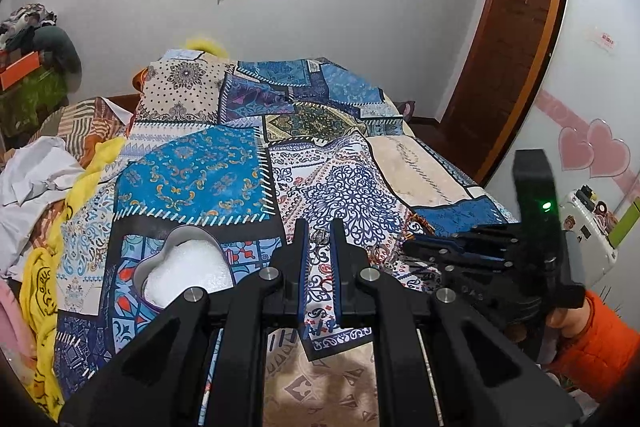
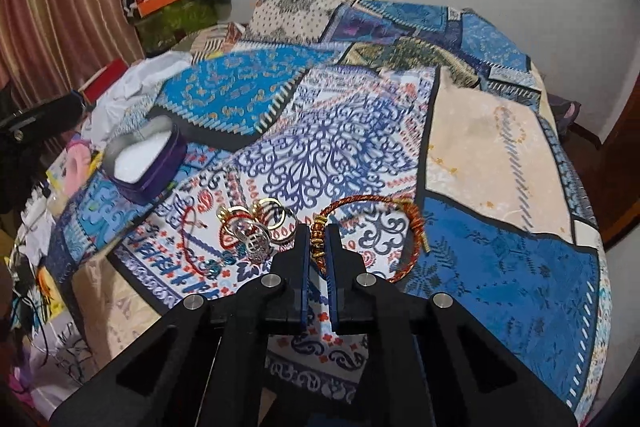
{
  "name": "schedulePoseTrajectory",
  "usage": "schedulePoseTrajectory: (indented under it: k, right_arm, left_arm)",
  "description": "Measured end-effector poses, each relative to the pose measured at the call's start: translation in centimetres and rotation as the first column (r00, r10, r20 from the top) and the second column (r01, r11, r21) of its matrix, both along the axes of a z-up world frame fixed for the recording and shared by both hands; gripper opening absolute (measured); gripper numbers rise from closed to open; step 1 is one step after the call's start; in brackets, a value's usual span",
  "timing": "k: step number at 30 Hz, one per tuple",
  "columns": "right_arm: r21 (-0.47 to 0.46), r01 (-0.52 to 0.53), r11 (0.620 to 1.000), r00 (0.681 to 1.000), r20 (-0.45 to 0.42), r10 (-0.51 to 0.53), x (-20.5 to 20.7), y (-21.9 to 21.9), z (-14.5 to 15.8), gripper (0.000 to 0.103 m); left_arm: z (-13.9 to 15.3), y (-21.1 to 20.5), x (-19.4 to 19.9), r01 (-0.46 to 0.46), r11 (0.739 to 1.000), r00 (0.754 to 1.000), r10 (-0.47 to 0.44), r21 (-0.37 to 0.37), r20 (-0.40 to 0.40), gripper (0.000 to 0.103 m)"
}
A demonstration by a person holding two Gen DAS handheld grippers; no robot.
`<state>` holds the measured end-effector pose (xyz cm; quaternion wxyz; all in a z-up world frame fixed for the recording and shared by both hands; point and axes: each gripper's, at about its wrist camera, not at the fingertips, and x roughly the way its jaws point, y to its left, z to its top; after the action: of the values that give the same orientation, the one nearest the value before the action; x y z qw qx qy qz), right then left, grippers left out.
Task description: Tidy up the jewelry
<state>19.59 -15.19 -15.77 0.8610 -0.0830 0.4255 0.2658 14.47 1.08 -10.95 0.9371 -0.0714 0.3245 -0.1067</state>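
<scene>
A heart-shaped purple tin (image 2: 148, 163) with white padding sits on the patterned bedspread; it also shows in the left wrist view (image 1: 186, 263). My left gripper (image 1: 320, 237) is shut on a small silver ring (image 1: 320, 237), held just right of the tin. My right gripper (image 2: 318, 239) is shut on the beaded part of a red cord bracelet (image 2: 376, 223) that lies on the spread. A pile of gold rings, a silver filigree ring and red cord pieces (image 2: 248, 231) lies just left of my right gripper. My right gripper also shows in the left wrist view (image 1: 416, 249).
The patchwork bedspread (image 2: 480, 267) covers the bed. Crumpled white paper (image 1: 36, 171) and yellow cloth (image 1: 44, 267) lie along the left edge. A wooden door (image 1: 508, 47) stands at the right; a white device (image 1: 588, 239) sits near it.
</scene>
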Motion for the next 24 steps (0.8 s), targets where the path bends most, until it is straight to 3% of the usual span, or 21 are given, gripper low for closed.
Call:
schedulePoseTrajectory:
  k: [14, 24]
  right_arm:
    - [0.101, -0.042, 0.994, 0.989, 0.145, 0.027, -2.8, 2.4, 7.0, 0.006]
    - [0.167, -0.124, 0.978, 0.977, 0.19, 0.092, -4.7, 6.6, 9.5, 0.006]
  left_arm:
    - [2.6, 2.0, -2.0, -0.044, 0.999, 0.997, 0.043, 0.014, 0.07, 0.008]
    - [4.1, 4.8, -3.4, -0.1, 0.995, 0.988, 0.096, 0.029, 0.118, 0.008]
